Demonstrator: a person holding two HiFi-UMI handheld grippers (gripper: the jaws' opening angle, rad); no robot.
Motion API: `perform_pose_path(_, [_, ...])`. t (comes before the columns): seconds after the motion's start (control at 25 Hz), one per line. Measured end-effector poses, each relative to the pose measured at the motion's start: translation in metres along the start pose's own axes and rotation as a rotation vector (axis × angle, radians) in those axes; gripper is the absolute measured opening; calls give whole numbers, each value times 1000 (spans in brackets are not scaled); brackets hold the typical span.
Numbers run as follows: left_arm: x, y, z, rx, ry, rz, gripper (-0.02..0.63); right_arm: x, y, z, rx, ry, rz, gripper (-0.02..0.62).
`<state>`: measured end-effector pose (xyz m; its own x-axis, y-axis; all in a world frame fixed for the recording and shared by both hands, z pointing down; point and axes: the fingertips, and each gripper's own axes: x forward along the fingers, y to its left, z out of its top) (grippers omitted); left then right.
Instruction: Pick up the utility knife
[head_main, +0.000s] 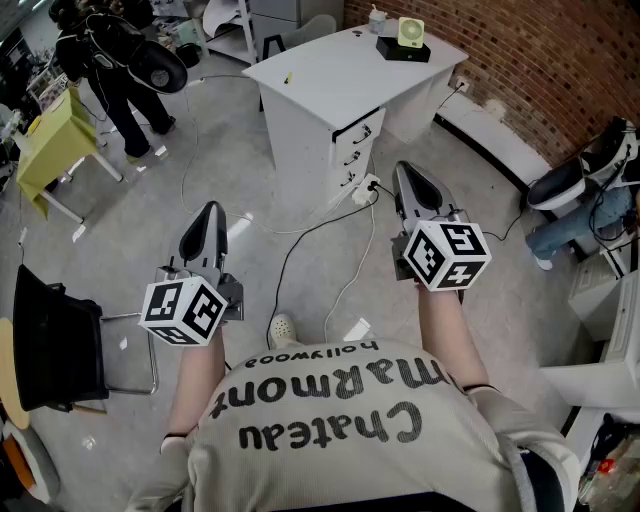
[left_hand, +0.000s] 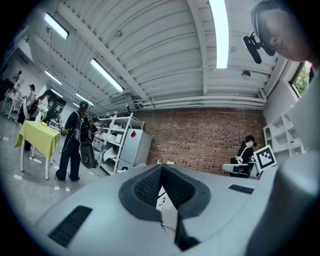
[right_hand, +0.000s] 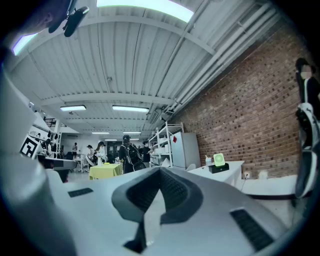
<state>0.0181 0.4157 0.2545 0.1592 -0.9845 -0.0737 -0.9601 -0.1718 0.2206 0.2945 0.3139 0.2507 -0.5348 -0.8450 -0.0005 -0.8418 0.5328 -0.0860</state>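
Note:
No utility knife can be made out for certain; a small yellow item (head_main: 288, 77) lies on the white desk (head_main: 330, 70) far ahead, too small to identify. My left gripper (head_main: 207, 215) is held level over the floor, jaws shut with nothing between them; in the left gripper view its tips (left_hand: 162, 167) meet. My right gripper (head_main: 408, 176) is also level and shut on nothing, nearer the desk's drawer side; its tips (right_hand: 161, 171) touch in the right gripper view. Both hang well short of the desk.
A green-faced device on a black box (head_main: 405, 42) sits at the desk's far corner. Cables (head_main: 300, 240) trail across the floor. A black chair (head_main: 55, 345) stands left, a yellow-covered table (head_main: 50, 145) and a person (head_main: 120, 60) beyond, a brick wall (head_main: 540, 60) right.

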Motion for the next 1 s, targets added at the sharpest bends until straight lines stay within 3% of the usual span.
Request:
perform_pose_path(0.4, [68, 61, 29, 19, -20, -35, 0, 81, 6, 11, 32, -10, -23, 3])
perform_pose_path(0.72, [125, 123, 58, 24, -37, -77, 0, 147, 9, 16, 207, -86, -58, 3])
perform_pose_path(1.0, [151, 176, 38, -1, 6, -91, 0, 193, 29, -17, 187, -65, -112, 3])
